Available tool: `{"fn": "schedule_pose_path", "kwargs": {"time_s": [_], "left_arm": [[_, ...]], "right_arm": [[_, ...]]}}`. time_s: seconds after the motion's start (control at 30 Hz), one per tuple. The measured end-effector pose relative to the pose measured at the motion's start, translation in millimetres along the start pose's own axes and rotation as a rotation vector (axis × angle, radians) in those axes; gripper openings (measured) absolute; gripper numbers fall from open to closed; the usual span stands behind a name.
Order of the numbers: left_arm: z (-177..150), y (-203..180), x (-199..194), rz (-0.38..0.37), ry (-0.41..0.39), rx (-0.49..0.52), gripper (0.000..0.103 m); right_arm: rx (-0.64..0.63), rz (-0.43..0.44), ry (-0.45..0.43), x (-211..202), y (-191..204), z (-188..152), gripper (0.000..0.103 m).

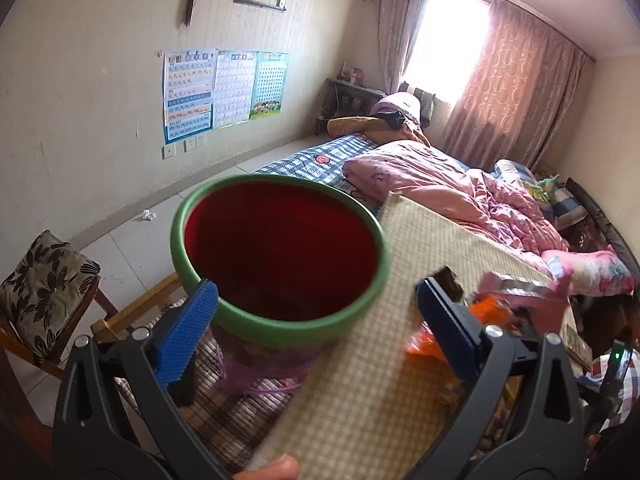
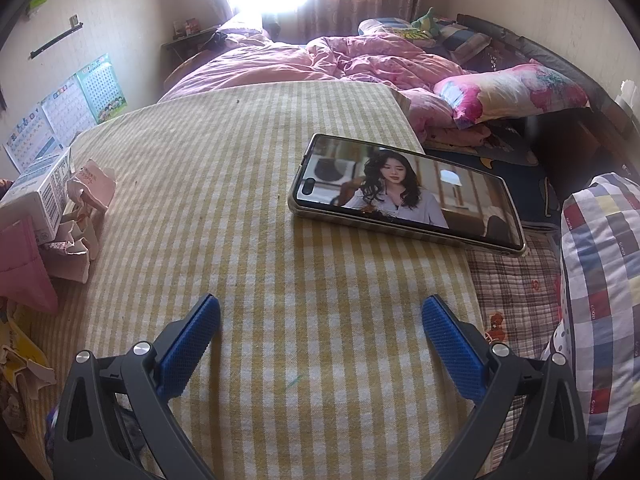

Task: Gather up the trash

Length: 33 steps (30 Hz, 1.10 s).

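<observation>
Left wrist view only: left tongs spread wide around a green-rimmed trash bin with a red interior, clamping nothing, with one crumpled paper ball on the far floor tiles by the wall. Right wrist view only: right tongs wide open and empty above the yellow-checked surface; phone with lit screen lying far right, torn pink-and-white wrappers and a white carton at the left edge. Room: pink quilt on bed beyond, curtained bright window, wall charts on the left.
</observation>
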<state>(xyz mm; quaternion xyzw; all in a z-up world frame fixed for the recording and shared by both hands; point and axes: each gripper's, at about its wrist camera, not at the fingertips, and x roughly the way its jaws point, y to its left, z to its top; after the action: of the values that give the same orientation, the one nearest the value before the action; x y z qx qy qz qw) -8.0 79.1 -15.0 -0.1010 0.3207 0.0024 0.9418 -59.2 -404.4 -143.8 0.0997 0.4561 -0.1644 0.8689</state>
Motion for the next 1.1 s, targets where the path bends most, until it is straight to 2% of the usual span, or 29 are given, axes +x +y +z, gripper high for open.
{"fn": "schedule_pose_path", "kwargs": {"time_s": [0.2, 0.6, 0.67, 0.77, 0.9, 1.07, 1.1], "left_arm": [[-16, -25, -2, 0.016, 0.049, 0.022, 0.098], [-24, -68, -18, -0.021, -0.013, 0.089, 0.098], [-24, -78, -24, -0.012, -0.038, 0.128, 0.098], [-22, -84, -30, 0.003, -0.065, 0.160, 0.098], [-9, -87, -37, 0.015, -0.100, 0.171, 0.098], [7, -82, -46, 0.041, -0.136, 0.115, 0.098], [8, -79, -47, 0.051, -0.139, 0.097, 0.098]], "right_arm": [[0.001, -0.004, 0.000, 0, 0, 0, 0.097], [0.019, -0.007, 0.021, -5, 1, -3, 0.096], [0.018, -0.014, -0.032, -22, 7, -3, 0.096], [-0.050, 0.020, -0.163, -62, 32, 7, 0.096], [-0.118, 0.161, -0.336, -118, 79, 34, 0.096], [-0.207, 0.310, -0.466, -172, 143, 53, 0.096], [-0.229, 0.372, -0.477, -180, 158, 52, 0.096]]}}
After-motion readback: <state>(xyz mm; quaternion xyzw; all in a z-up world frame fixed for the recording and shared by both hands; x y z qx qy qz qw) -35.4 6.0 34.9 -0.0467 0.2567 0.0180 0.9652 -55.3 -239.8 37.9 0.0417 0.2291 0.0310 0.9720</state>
